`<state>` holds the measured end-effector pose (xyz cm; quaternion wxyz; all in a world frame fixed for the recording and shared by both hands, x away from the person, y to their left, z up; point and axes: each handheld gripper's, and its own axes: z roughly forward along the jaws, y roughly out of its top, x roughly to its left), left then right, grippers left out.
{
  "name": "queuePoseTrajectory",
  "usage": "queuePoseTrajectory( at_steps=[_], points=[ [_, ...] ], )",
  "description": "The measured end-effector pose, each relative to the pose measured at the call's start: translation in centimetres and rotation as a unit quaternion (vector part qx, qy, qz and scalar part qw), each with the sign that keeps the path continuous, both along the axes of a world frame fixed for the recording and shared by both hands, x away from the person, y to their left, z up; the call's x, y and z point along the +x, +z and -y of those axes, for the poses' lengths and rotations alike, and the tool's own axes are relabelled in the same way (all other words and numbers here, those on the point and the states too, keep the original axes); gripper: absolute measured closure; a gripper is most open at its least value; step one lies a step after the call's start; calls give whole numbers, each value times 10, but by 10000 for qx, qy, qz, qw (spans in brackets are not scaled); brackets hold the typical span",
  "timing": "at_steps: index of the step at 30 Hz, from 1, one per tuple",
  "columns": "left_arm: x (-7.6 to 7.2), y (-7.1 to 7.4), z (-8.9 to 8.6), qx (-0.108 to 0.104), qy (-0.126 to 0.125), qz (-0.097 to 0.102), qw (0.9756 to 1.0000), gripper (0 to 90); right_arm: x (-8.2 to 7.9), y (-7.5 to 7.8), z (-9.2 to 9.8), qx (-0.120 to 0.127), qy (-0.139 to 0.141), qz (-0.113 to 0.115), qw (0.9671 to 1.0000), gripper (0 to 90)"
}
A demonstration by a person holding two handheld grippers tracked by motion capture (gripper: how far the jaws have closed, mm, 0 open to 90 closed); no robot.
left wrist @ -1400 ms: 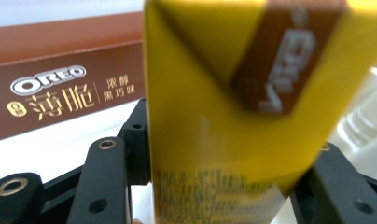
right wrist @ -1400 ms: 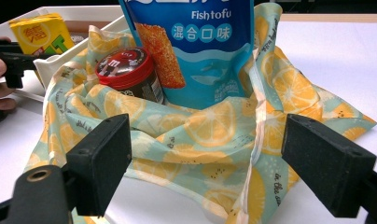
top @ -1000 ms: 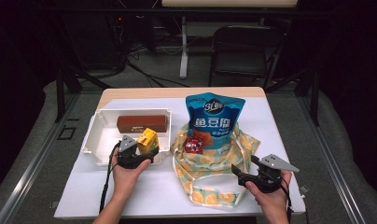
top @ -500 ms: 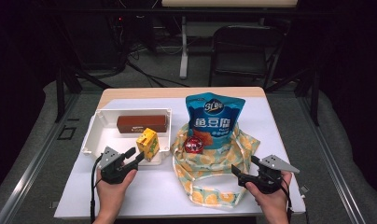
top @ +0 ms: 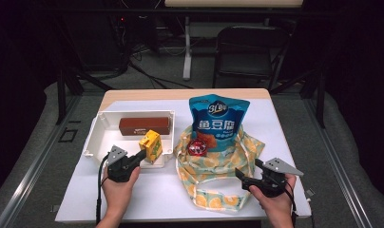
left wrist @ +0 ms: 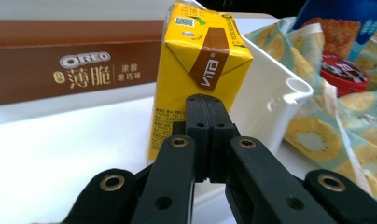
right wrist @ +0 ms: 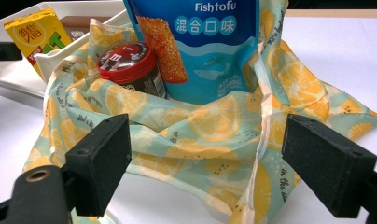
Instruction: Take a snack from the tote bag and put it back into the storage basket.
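The left gripper (left wrist: 205, 105), jaws pressed together and empty, is backing away from the yellow carton (left wrist: 200, 70) now standing in the tray (top: 102, 137) just ahead; the right gripper (right wrist: 205, 163) is waiting spread before the bag (right wrist: 214, 135).

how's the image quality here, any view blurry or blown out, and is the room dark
High view: the table is lit and its surroundings are dark; overall soft. Left gripper view: the yellow drink carton is fairly sharp, the left gripper slightly soft, the white bin washed out. Right gripper view: the right gripper is blurred, the fish tofu bag readable.
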<state>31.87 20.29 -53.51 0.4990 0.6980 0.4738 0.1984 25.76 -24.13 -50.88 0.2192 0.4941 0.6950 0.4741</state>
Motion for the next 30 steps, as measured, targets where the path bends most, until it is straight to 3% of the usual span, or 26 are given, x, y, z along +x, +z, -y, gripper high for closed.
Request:
queuePoseTrajectory(
  at_steps=[14,30],
  points=[
    [41,-6,-8,-307,394,-335,9982,900,1,-2,-1,-35,5,-44,10000,158],
    [72,-8,12,-417,412,-620,9964,900,1,-3,0,-39,3,-54,10000,159]
  ],
)
